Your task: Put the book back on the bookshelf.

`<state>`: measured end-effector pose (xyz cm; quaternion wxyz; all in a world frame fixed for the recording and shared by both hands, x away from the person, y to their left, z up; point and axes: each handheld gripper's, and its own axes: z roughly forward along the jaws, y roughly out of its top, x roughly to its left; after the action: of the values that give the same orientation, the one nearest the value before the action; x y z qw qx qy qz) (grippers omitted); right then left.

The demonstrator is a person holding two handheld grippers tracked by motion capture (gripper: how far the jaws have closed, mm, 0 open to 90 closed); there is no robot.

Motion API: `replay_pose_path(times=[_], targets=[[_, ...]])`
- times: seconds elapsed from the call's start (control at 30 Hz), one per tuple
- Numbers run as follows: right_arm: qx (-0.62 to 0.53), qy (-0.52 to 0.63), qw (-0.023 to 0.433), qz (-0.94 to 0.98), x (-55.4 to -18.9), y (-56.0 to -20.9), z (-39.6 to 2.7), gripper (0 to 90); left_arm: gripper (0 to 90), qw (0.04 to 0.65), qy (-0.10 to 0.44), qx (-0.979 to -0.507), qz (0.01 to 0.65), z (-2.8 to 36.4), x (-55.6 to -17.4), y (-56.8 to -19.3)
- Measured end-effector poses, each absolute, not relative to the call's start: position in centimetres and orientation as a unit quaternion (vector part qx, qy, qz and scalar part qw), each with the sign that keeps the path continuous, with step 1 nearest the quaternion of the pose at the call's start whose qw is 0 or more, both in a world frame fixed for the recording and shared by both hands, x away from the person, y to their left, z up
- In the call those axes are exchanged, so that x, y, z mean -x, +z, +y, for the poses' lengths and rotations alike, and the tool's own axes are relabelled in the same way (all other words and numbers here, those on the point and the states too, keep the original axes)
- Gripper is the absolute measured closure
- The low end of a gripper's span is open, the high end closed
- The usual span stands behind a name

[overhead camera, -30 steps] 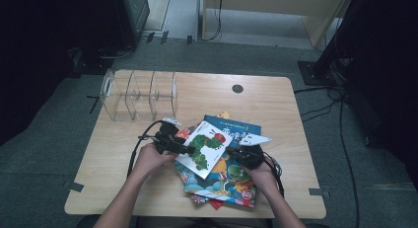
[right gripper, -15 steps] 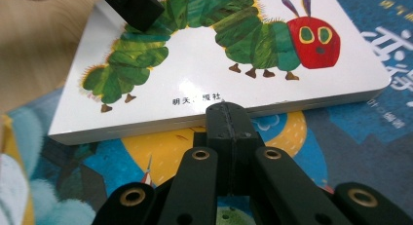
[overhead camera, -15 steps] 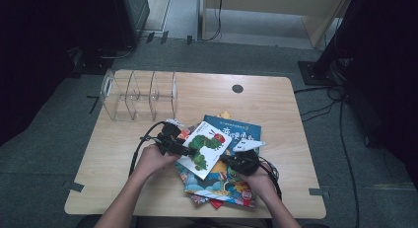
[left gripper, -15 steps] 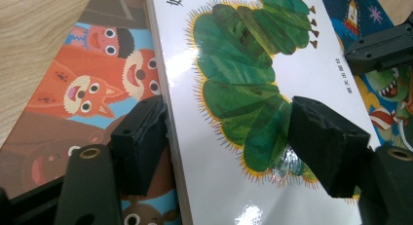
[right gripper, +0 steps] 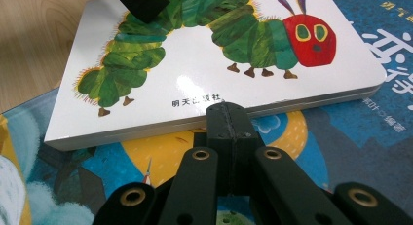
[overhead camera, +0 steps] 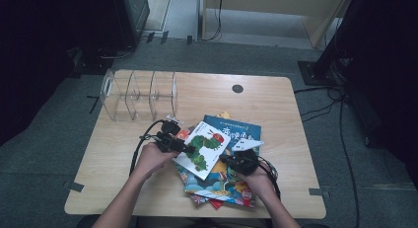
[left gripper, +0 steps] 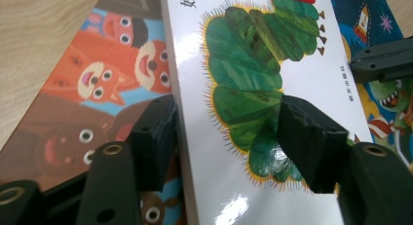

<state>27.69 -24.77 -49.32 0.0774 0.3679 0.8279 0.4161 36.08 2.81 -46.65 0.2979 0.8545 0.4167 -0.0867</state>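
A white board book with a green caterpillar point(overhead camera: 204, 145) lies on top of a pile of picture books point(overhead camera: 224, 186). My left gripper point(overhead camera: 182, 148) reaches it from the left. In the left gripper view my left gripper point(left gripper: 226, 113) straddles the caterpillar book point(left gripper: 253, 69): one jaw sits beside and under its edge, the other over the cover. Its jaws have just been closing and still stand apart. My right gripper point(overhead camera: 230, 160) is shut, and in its own view the right gripper point(right gripper: 226, 113) has its tip against the caterpillar book's point(right gripper: 195, 79) long edge.
A clear acrylic rack point(overhead camera: 140, 92) with several slots stands at the table's back left. A blue book point(overhead camera: 236, 132) lies under the caterpillar book. Bare wooden table point(overhead camera: 276, 104) lies behind and to the right. Cables trail from both grippers.
My right gripper has edged left and nearer, up to the caterpillar book's edge. The left hand has kept its place.
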Motion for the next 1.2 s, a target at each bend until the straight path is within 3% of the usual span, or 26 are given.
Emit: replay_pose_path(times=[0.3, 0.47, 0.57, 0.63, 0.7, 0.8, 1.0, 1.2], targets=[[-0.365, 0.423, 0.080, 0.825, -27.9, -49.5, -24.7, 90.0, 42.2, 0.334, -0.119, -0.842, 0.406, 3.5, -36.0, -42.1], [-0.369, 0.430, 0.074, 0.821, -28.1, -49.5, -24.8, 90.0, 49.8, 0.310, -0.105, -0.866, 0.378, 1.8, -35.7, -39.0], [-0.370, 0.432, 0.076, 0.819, -28.2, -49.5, -24.8, 88.7, 48.4, 0.314, -0.099, -0.867, 0.374, 0.8, -35.9, -38.1], [-0.367, 0.438, 0.073, 0.818, -28.3, -49.4, -24.8, 83.2, 52.1, 0.304, -0.127, -0.872, 0.363, -0.1, -36.2, -37.9], [-0.363, 0.443, 0.076, 0.816, -28.2, -49.4, -24.6, 83.2, 55.1, 0.269, -0.163, -0.881, 0.352, -1.8, -36.2, -38.5], [-0.357, 0.439, 0.087, 0.820, -28.0, -49.4, -24.3, 83.6, 60.6, 0.231, -0.126, -0.902, 0.341, -3.9, -35.8, -39.0], [-0.358, 0.437, 0.080, 0.821, -28.2, -49.4, -24.4, 79.3, 72.2, 0.213, -0.107, -0.907, 0.348, -4.8, -36.7, -38.8], [-0.346, 0.429, 0.100, 0.828, -28.1, -49.4, -24.5, 70.4, 77.7, 0.188, -0.101, -0.921, 0.326, -4.6, -37.4, -37.9]])
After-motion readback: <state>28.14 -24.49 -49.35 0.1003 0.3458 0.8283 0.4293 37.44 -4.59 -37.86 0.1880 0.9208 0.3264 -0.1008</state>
